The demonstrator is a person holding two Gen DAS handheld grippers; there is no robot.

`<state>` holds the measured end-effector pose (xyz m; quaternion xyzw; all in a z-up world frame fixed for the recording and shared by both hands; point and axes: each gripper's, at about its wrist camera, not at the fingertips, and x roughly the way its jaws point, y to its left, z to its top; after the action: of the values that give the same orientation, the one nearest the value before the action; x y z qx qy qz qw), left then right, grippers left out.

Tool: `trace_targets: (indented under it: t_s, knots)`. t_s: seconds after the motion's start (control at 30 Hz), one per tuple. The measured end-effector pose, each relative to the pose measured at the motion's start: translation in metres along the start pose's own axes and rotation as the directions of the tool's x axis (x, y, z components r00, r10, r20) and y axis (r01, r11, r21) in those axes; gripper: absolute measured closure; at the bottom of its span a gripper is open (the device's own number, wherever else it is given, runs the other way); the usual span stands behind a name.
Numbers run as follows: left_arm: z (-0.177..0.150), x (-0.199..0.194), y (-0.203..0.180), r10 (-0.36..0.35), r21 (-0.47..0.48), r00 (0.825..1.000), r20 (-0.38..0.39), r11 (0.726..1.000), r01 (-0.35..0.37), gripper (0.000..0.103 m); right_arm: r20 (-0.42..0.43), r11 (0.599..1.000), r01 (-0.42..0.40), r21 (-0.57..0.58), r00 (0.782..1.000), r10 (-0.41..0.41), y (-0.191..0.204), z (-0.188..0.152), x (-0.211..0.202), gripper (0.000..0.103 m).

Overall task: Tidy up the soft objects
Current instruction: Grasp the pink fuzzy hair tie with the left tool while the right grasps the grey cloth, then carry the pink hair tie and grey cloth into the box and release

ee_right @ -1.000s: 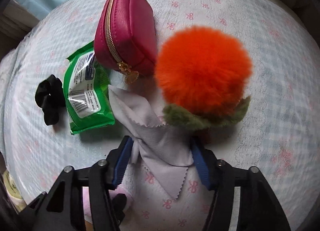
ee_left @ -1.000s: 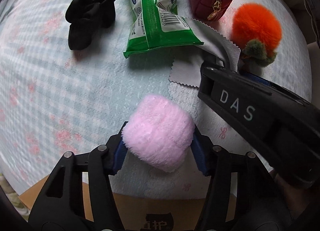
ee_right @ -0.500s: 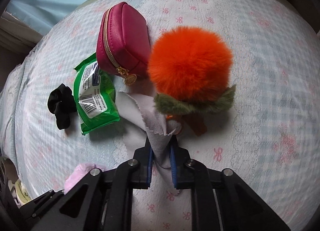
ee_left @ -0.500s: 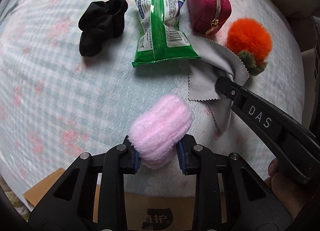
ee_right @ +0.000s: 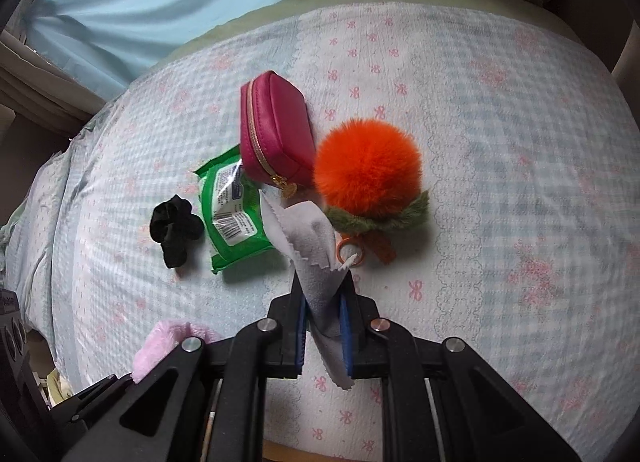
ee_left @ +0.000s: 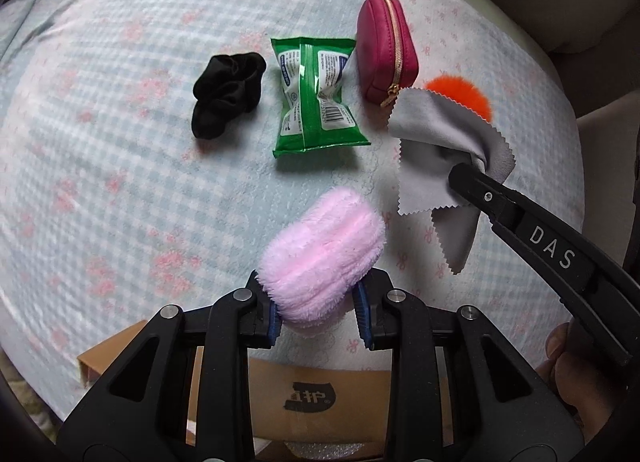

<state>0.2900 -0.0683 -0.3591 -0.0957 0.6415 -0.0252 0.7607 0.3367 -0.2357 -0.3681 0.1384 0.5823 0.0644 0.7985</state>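
My left gripper [ee_left: 318, 316] is shut on a fluffy pink puff [ee_left: 324, 250] and holds it above the bed; the puff also shows in the right wrist view [ee_right: 168, 342]. My right gripper [ee_right: 324, 326] is shut on a grey cloth [ee_right: 316, 258] with zigzag edges, lifted off the bed; in the left wrist view the cloth [ee_left: 440, 150] hangs from the right gripper [ee_left: 466, 178]. On the bedspread lie a black scrunchie [ee_left: 226, 94], a green wipes pack [ee_left: 314, 102], a magenta pouch [ee_left: 384, 50] and an orange pompom [ee_right: 368, 170].
The bed has a pale blue checked spread [ee_left: 120, 182] with pink bows. A cardboard box [ee_left: 308, 394] stands below the bed's near edge, under my left gripper. A blue curtain [ee_right: 180, 2] hangs behind the bed. The pompom has an orange ring [ee_right: 350, 254] and strap.
Both grippers closed, the left on the pink puff and the right on the grey cloth. Both then rose and drew back from the bed with their loads.
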Motion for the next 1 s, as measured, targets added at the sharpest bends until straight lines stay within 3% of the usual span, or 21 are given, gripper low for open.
trace_targets:
  t_s: [0.27, 0.5, 0.73, 1.0]
  knots:
    - [-0.016, -0.073, -0.017, -0.016, 0.02, 0.995, 0.102, 1.0, 0.014, 0.077, 0.079, 1.0, -0.016, -0.017, 0.997, 0.017, 0.019, -0.011, -0.074, 0.09]
    - [-0.04, -0.151, -0.029, -0.038, 0.041, 0.978, 0.205, 0.999, 0.03, 0.077, 0.171, 0.999, -0.027, -0.034, 0.985, 0.032, 0.042, -0.028, -0.159, 0.09]
    - [-0.082, -0.225, -0.031, -0.049, 0.06, 0.952, 0.302, 0.998, 0.032, 0.077, 0.238, 0.995, -0.036, -0.098, 0.969, 0.058, 0.06, -0.064, -0.239, 0.09]
    - [-0.139, -0.281, -0.02, -0.046, 0.094, 0.936, 0.349, 0.996, 0.014, 0.077, 0.25, 0.986, -0.036, -0.164, 0.965, 0.077, 0.075, -0.125, -0.289, 0.09]
